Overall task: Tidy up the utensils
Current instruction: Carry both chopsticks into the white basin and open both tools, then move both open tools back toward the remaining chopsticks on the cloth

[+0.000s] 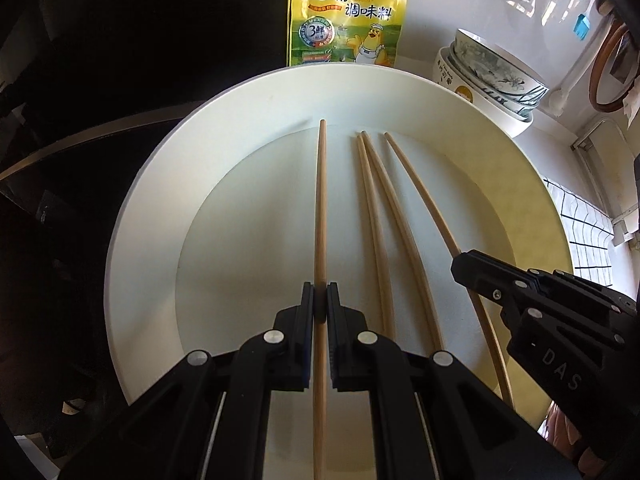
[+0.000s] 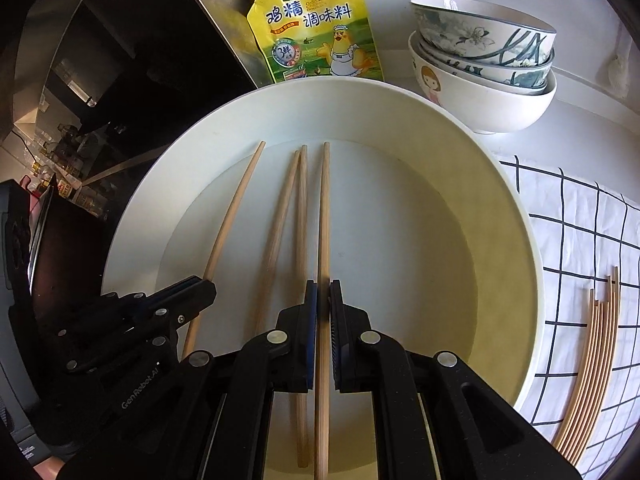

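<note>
A large white plate point(image 1: 160, 184) holds several wooden chopsticks. My left gripper point(image 1: 320, 300) is shut on the leftmost chopstick point(image 1: 321, 208), low over the plate. My right gripper point(image 2: 322, 300) is shut on the rightmost chopstick point(image 2: 323, 216). Two more chopsticks point(image 1: 380, 220) lie side by side between them, also in the right wrist view point(image 2: 292, 216). The right gripper also shows in the left wrist view point(image 1: 480, 272), over its chopstick point(image 1: 424, 196). The left gripper also shows in the right wrist view point(image 2: 192, 292), and the plate point(image 2: 500, 200) too.
A yellow seasoning pouch point(image 2: 316, 28) stands behind the plate. Stacked bowls point(image 2: 484, 68) sit at the back right. A white checked cloth point(image 2: 580, 240) lies right of the plate with several chopsticks point(image 2: 592, 368) bundled on it. A dark stove surface point(image 1: 60, 160) is to the left.
</note>
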The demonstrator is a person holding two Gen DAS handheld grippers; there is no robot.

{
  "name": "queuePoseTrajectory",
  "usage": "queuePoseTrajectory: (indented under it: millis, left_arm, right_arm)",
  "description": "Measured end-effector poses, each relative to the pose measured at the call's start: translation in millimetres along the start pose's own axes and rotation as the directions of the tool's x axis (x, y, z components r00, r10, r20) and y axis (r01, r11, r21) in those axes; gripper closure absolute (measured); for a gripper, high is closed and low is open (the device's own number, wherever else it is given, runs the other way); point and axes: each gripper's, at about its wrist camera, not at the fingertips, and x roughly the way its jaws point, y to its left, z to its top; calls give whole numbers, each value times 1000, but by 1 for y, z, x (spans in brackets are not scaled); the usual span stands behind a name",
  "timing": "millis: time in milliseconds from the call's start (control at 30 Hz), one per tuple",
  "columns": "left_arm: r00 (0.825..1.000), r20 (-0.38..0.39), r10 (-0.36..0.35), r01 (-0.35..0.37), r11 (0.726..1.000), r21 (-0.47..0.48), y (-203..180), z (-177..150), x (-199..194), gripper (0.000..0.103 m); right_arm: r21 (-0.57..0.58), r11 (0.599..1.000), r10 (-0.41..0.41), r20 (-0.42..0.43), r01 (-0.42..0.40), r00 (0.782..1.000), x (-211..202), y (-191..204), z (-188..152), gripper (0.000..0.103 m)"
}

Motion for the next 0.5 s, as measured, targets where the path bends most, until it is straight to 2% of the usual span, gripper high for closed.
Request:
queuePoseTrajectory:
  millis: [267,333,400,500]
  left_arm:
    - [1000,-10,3,-3,1000,-14,4,0,2,93]
    - [1000,-2,4,-4,1000,-18,5,1,0,77]
    - [1000,14,10,-10,1000,-21,6,0,-6,67]
    - [999,30,14,-14,1000,-24,7,0,-13,64]
  right_arm:
    - [10,1000,-4,-3,4,1000,0,-2,0,97]
    - [16,1000,0,-2,0,1000,-1,-4,1,94]
    - [19,1000,-1,2,1,1000,-4,-5,0,94]
    - [25,1000,-2,10,2,1000,-8,-7,-2,94]
